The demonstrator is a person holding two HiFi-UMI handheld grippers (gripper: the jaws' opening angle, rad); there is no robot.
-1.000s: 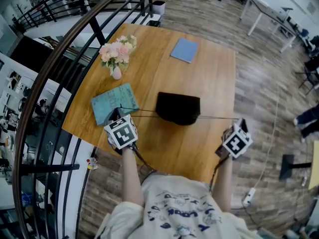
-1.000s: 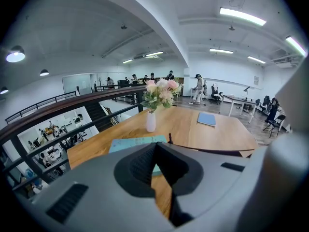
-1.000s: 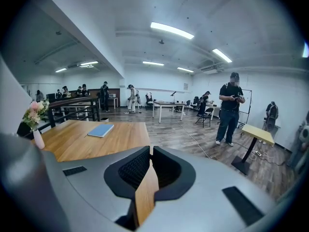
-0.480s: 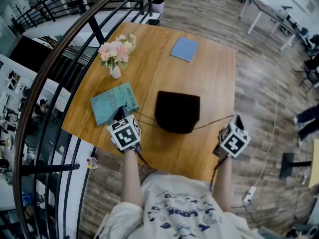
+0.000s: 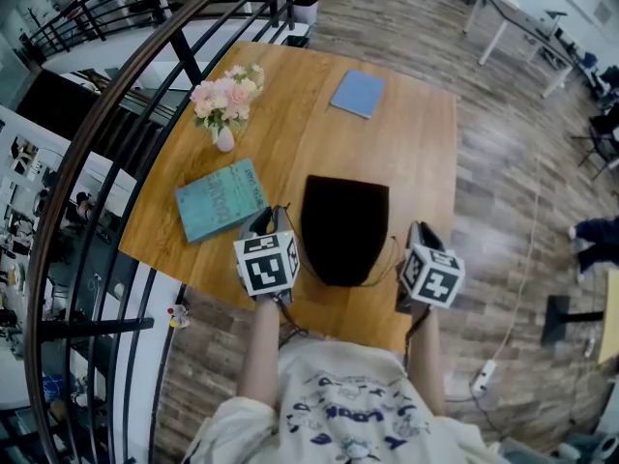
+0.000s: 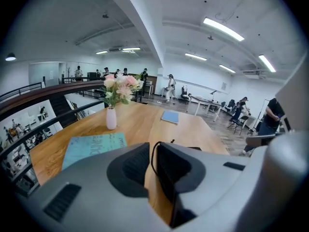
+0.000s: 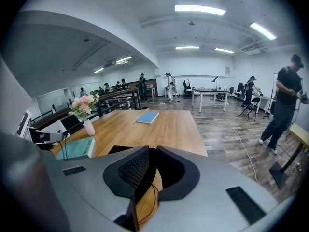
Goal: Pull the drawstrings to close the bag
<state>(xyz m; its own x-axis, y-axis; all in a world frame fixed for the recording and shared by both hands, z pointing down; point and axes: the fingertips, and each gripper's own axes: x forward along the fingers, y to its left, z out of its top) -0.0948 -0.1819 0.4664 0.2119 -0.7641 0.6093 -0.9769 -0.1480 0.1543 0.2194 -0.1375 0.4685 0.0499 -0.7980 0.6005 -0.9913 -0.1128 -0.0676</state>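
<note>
The black drawstring bag (image 5: 343, 228) lies flat at the middle of the wooden table (image 5: 416, 153). My left gripper (image 5: 272, 218) hovers just off its left side, my right gripper (image 5: 417, 233) just off its right. In the left gripper view the jaws (image 6: 152, 148) have just been opening: a narrow gap shows, with the thin black drawstring (image 6: 153, 156) looped loosely between them. The bag's edge (image 6: 195, 149) peeks past them. In the right gripper view the jaws (image 7: 151, 152) are shut on the other drawstring (image 7: 153, 197), which hangs slack below them. Both cords lie limp.
A teal book (image 5: 221, 199) lies left of the bag. A vase of pink flowers (image 5: 225, 104) stands behind it and a blue notebook (image 5: 358, 94) lies at the far side. A dark railing (image 5: 116, 114) runs along the table's left. The near table edge is under my hands.
Both grippers have moved inward from far apart to close beside the bag. The drawstrings, taut a second ago, now hang slack.
</note>
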